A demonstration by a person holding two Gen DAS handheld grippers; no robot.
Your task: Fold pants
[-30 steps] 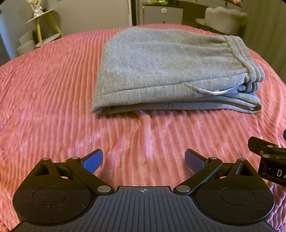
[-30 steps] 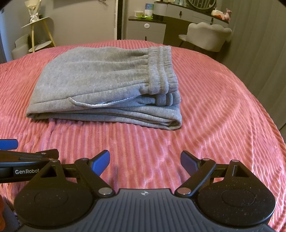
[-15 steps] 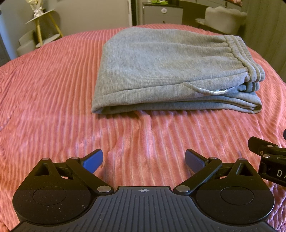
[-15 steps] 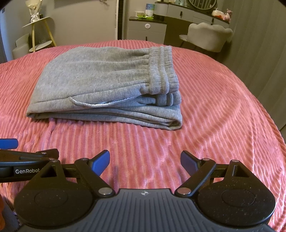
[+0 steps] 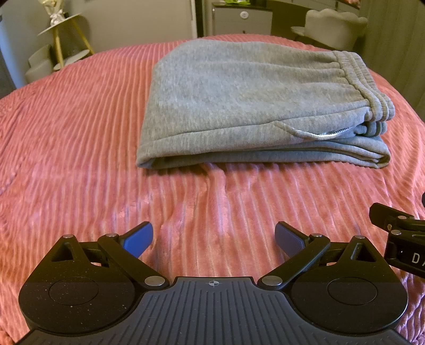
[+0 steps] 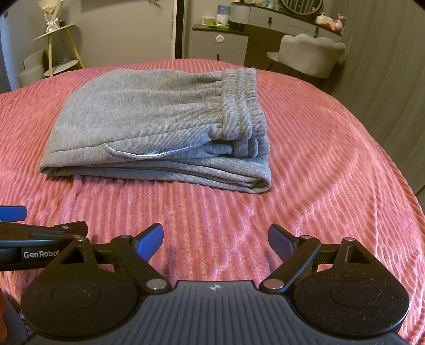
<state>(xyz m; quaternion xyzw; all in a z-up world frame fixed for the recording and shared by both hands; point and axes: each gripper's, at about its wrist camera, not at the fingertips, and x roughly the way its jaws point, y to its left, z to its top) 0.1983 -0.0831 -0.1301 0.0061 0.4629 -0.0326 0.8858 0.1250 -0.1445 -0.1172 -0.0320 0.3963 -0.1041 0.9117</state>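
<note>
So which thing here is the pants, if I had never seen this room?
Find the big pink ribbed bedspread. In its middle lies the only garment, the grey pants, folded into a flat stack. A gathered elastic waistband on the right end sets them apart; nothing else lies on the bedspread.

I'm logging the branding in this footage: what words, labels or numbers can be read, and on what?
"GenRobot": white print on the side of the left gripper, seen from the right wrist.
"DA": start of a cut-off white label on the right gripper, seen from the left wrist.
Bottles on the dresser: too small to read.
</note>
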